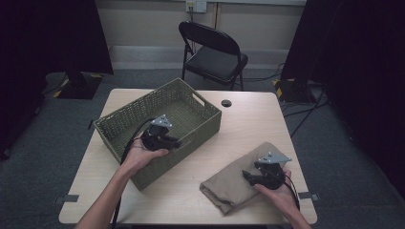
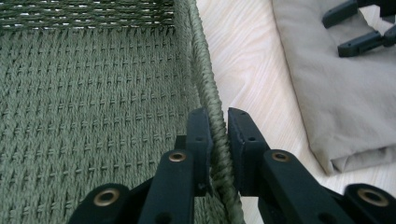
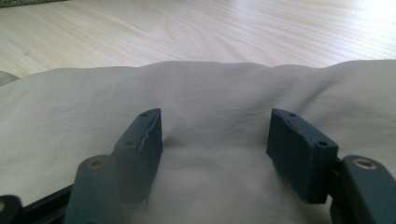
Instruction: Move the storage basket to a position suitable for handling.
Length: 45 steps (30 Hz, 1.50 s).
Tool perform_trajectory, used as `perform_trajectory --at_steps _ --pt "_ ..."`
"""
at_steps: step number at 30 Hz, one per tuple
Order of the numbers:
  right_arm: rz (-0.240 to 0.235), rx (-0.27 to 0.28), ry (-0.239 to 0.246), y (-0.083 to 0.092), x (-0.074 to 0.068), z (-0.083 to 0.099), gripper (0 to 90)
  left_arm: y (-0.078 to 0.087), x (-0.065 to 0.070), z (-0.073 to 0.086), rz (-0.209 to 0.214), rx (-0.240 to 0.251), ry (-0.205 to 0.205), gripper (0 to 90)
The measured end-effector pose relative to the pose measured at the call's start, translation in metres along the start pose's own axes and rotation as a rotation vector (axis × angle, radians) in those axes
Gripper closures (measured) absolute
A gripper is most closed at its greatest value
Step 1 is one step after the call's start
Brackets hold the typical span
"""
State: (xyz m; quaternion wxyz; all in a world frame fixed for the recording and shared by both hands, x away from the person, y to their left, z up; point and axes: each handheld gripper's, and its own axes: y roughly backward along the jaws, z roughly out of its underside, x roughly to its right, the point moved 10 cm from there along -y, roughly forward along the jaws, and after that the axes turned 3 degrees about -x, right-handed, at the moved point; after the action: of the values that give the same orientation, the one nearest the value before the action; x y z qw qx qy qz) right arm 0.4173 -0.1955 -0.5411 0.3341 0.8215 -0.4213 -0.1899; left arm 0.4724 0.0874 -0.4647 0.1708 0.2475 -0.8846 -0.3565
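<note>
Cloth (image 1: pixel 234 183), folded and tan, lies right of the green basket (image 1: pixel 203 131), long axis slanting away; right gripper (image 3: pixel 215 140) sits on it, jaws apart, while left gripper (image 2: pixel 219 140) clamps the basket's rim.

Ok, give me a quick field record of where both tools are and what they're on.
left tool: shut on the near rim of the green woven basket
right tool: open, jaws spread over the folded tan cloth, pads not pressing it
basket contents: nothing seen inside
cloth: lying on the table, right of basket, apart from it
background: black folding chair beyond the table
</note>
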Motion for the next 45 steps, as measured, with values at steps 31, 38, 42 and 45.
perform_trajectory --at_steps 31,38,42,45 --pt "-0.007 0.0 0.005 -0.001 -0.001 -0.001 35.1 -0.049 0.005 -0.04 -0.068 -0.141 -0.15 78.2" --pt "-0.007 -0.001 0.005 -0.001 -0.001 -0.001 35.1 -0.057 0.013 -0.047 -0.038 -0.14 -0.179 78.3" --pt "-0.006 0.0 0.006 -0.001 -0.001 -0.001 35.1 -0.062 0.018 -0.052 -0.036 -0.145 -0.207 78.3" --pt "-0.005 -0.002 0.004 -0.001 -0.001 -0.001 35.1 -0.067 0.022 -0.056 -0.034 -0.153 -0.239 78.5"
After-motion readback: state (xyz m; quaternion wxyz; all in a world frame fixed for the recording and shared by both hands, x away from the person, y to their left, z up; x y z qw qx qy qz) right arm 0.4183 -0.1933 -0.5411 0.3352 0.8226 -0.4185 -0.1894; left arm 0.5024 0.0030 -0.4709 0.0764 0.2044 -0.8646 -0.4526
